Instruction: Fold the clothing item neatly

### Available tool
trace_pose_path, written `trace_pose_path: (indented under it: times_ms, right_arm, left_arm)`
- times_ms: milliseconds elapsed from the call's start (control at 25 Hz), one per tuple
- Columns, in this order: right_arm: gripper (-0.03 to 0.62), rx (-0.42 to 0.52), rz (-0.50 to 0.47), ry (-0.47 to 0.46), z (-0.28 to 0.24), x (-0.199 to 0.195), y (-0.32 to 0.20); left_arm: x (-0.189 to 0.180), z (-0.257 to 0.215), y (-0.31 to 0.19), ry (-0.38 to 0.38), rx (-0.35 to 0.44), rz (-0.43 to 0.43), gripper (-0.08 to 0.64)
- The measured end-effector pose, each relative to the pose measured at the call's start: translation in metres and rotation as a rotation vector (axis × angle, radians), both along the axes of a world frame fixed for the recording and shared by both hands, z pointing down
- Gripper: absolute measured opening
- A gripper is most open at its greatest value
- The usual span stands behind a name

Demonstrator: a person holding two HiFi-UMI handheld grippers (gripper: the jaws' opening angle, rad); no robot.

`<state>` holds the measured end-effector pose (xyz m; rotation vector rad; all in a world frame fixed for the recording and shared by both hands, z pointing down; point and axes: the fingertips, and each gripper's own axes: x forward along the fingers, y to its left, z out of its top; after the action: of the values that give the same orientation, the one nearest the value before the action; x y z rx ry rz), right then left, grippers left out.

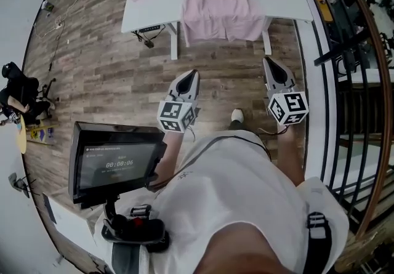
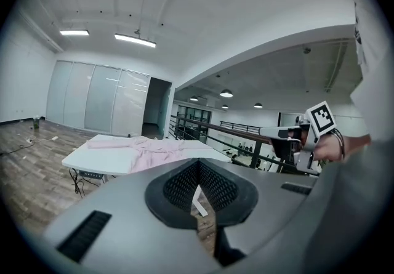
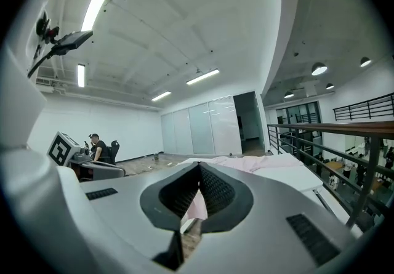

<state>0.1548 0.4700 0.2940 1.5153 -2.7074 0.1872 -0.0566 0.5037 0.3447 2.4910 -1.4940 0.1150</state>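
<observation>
You face a pink cloth robe [image 1: 220, 2], soft and matt, on a smooth white matt table [image 1: 148, 13]; beneath you the brown wood-plank floor [image 1: 104, 63] looks grained and dull.

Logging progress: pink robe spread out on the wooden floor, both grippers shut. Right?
No: the head view shows the pink fabric robe spread out on the white rectangular table, not the wooden floor. Left gripper and right gripper are shut.
</observation>
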Motion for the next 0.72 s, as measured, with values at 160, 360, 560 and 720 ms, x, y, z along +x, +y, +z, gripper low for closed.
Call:
trace_pose_path:
  times_ms: [160, 360, 560, 720]
  right_arm:
    - [0.002, -0.025, -0.034, -0.009, 0.012, 0.017, -0.057]
    - [0.002, -0.034, -0.073, -0.023, 0.019, 0.031, -0.100]
    - [0.002, -0.037, -0.121, -0.016, 0.031, 0.038, -0.131]
    - [0.002, -0.034, -0.139, -0.015, 0.032, 0.043, -0.146]
  left_arm:
    - [0.018, 0.004, -0.054, -0.010, -0.013, -0.030, 0.003]
    - [0.038, 0.008, -0.095, -0.009, -0.021, -0.060, 0.003]
    - [0.054, 0.014, -0.127, -0.010, -0.005, -0.087, 0.003]
    - [0.057, 0.019, -0.142, -0.014, -0.017, -0.111, 0.003]
